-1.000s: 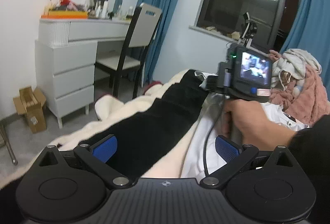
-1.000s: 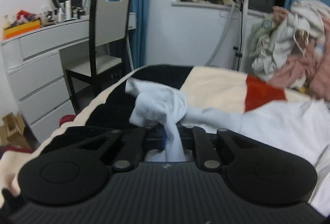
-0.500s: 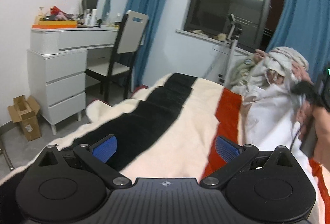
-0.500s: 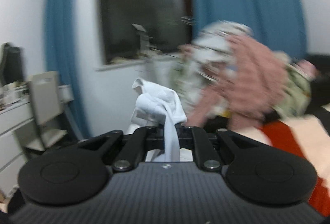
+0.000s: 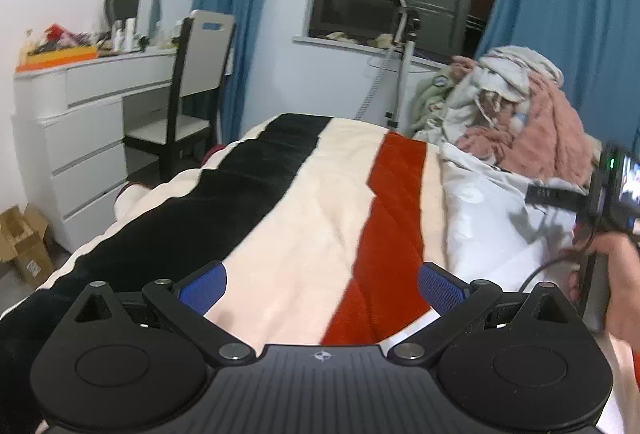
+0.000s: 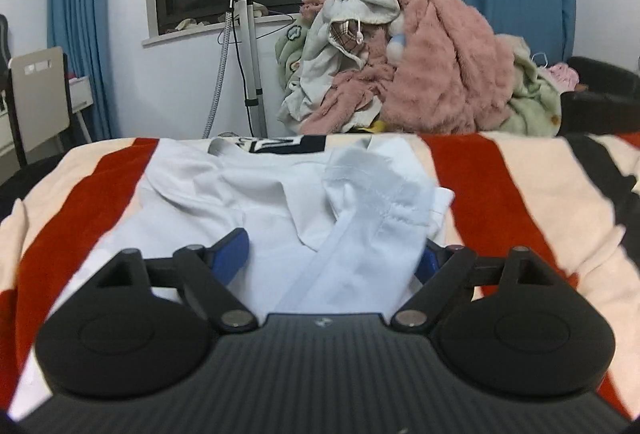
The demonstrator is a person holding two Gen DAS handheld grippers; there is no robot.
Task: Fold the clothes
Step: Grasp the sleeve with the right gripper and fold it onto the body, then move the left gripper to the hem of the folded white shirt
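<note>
R gripper (image 6: 334, 254) is right over the white shirt (image 6: 256, 210), jaws spread wide, a sleeve lying loose between them but nothing pinched. The shirt lies dead ahead on the striped blanket (image 6: 500, 194), long axis running away from me, collar at the far end. L gripper (image 5: 322, 284) is also wide open and empty, off over bare blanket, so the shirt lies to its right (R is far nearer). Near hem is hidden under R's body; I can't tell if the other sleeve is tucked. The heap of clothes (image 6: 420, 74) sits behind.
</note>
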